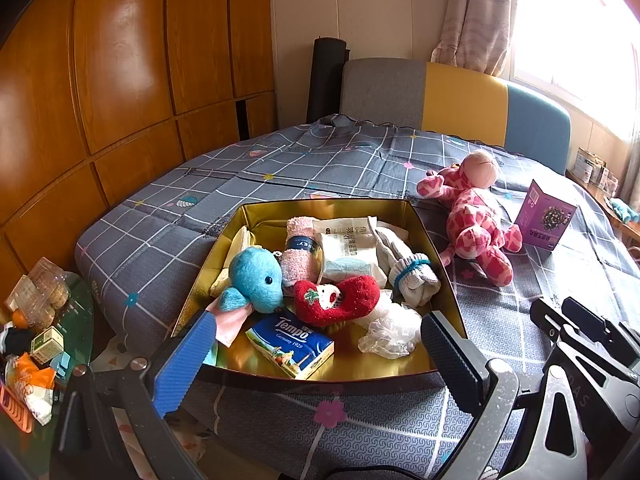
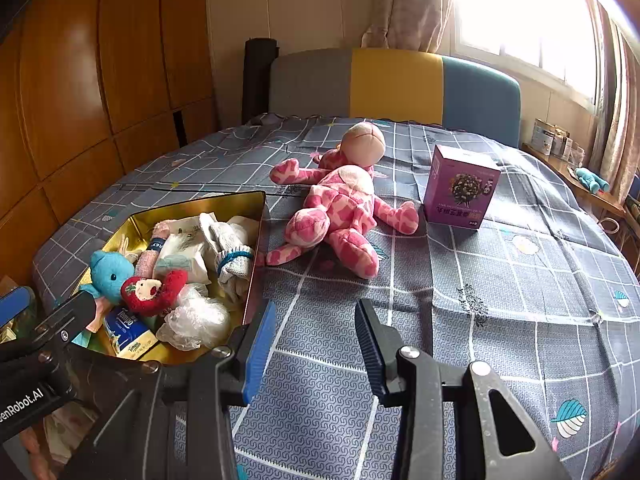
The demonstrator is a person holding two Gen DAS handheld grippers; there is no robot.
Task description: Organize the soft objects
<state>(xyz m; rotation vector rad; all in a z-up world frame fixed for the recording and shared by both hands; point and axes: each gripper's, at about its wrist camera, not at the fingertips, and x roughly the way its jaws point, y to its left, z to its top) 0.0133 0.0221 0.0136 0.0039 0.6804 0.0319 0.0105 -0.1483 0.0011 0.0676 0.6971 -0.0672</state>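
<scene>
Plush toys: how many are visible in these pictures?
2. The blue plush toy lies inside the gold tin, at its left side. The pink giraffe plush lies on the bedspread, outside the tin, beside the purple box. Others may be buried in the tin.

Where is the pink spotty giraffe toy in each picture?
Left wrist view: the pink giraffe toy lies on the bed at the right, just past the gold box's right wall, beside the purple carton.
Right wrist view: it lies mid-picture, between the gold box and the purple carton.
Shared landmark: the purple carton.
</scene>
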